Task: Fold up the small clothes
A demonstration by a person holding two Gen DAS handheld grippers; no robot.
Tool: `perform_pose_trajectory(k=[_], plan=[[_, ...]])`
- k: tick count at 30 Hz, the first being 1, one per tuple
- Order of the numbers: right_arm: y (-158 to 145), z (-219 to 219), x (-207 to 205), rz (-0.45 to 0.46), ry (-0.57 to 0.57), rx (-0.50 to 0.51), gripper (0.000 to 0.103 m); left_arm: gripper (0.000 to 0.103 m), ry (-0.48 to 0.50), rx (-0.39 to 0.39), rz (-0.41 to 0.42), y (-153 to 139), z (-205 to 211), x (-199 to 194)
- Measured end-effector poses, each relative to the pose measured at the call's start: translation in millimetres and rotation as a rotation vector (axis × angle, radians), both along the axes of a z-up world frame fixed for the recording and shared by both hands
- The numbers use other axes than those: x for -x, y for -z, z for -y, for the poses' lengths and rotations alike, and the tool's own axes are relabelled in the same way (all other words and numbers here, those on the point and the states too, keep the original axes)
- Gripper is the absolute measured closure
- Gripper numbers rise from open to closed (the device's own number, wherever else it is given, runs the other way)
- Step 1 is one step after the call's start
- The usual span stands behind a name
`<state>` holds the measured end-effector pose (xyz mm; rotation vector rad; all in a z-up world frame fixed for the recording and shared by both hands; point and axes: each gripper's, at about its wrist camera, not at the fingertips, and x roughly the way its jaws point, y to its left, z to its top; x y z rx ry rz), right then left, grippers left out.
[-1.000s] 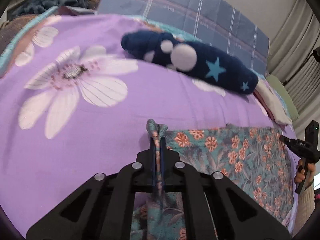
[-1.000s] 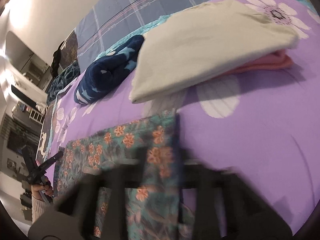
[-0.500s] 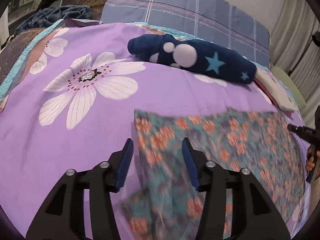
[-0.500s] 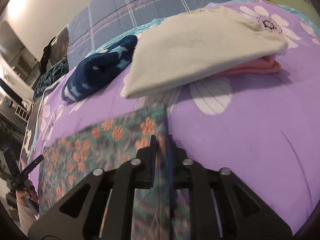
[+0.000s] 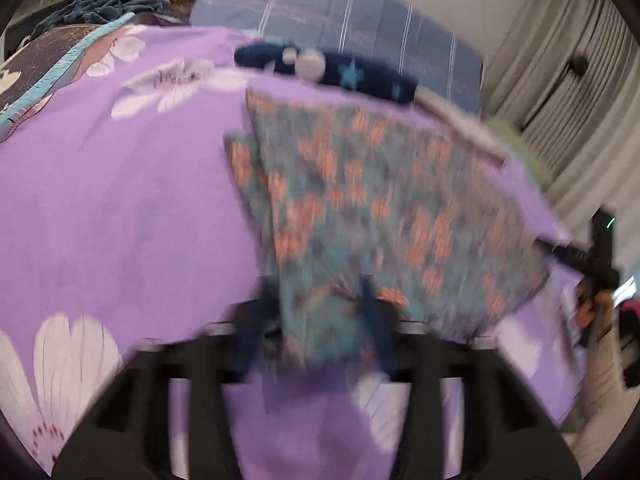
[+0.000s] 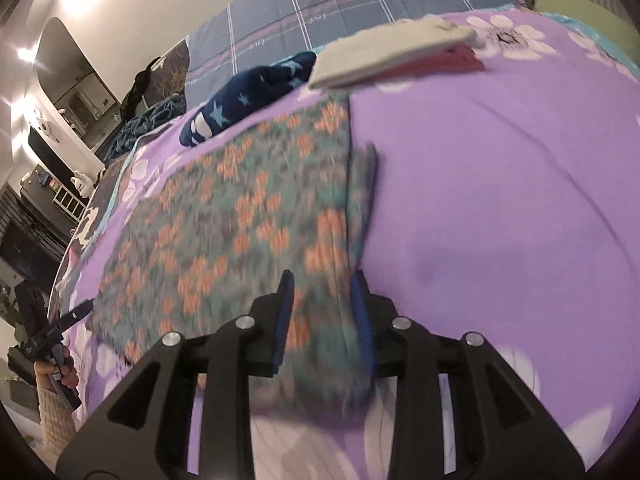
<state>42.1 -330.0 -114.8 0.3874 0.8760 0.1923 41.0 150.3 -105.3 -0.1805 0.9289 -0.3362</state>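
A teal garment with orange flowers lies flat on the purple bedspread, one folded layer offset on another. In the blurred left wrist view its near edge sits between the fingers of my left gripper. Those jaws stand apart and are closing, and the pads do not press the cloth. In the right wrist view the garment has its right near corner between the blue pads of my right gripper, whose jaws are opening. A hand holds the left gripper at the far left edge.
A navy star-patterned soft item lies behind the garment. A folded cream garment on a pink one sits at the back right. A blue plaid quilt lies at the head of the bed, with curtains to the right.
Both grippers were shut on the floral cloth a second ago. The left let go first, then the right. Both have drawn back to the garment's near edge, jaws apart.
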Motion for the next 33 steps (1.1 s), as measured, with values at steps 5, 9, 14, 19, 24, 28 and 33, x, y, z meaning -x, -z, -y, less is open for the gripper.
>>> perform_pose_trajectory(k=[5, 9, 14, 19, 24, 28, 33], plan=[[4.4, 1.3, 17.7, -0.015, 0.021, 0.011, 0.068, 0.100, 0.004, -0.204, 0.018, -4.8, 14.1, 26.0], [4.6, 6.2, 24.0, -0.008, 0.022, 0.013, 0.066, 0.097, -0.033, -0.172, 0.016, -2.6, 0.1, 29.4], [1.1, 12.1, 24.3, 0.012, 0.026, -0.011, 0.066, 0.065, -0.158, -0.450, 0.120, -33.2, 22.4, 33.3], [-0.1, 22.4, 29.5, 0.028, 0.009, -0.019, 0.085, 0.064, 0.035, -0.307, 0.205, -69.5, 79.8, 40.3], [2.4, 43.5, 27.2, 0.018, 0.027, -0.070, 0.088, 0.064, 0.296, -0.170, 0.124, -54.3, 192.0, 27.7], [7.3, 53.8, 39.4, 0.010, -0.001, -0.076, 0.088, 0.063, 0.453, -0.141, 0.108, -40.1, 270.8, 28.3], [17.6, 86.6, 56.8, -0.010, 0.040, -0.117, 0.088, 0.046, 0.561, -0.190, 0.125, -29.4, 349.1, 31.7]])
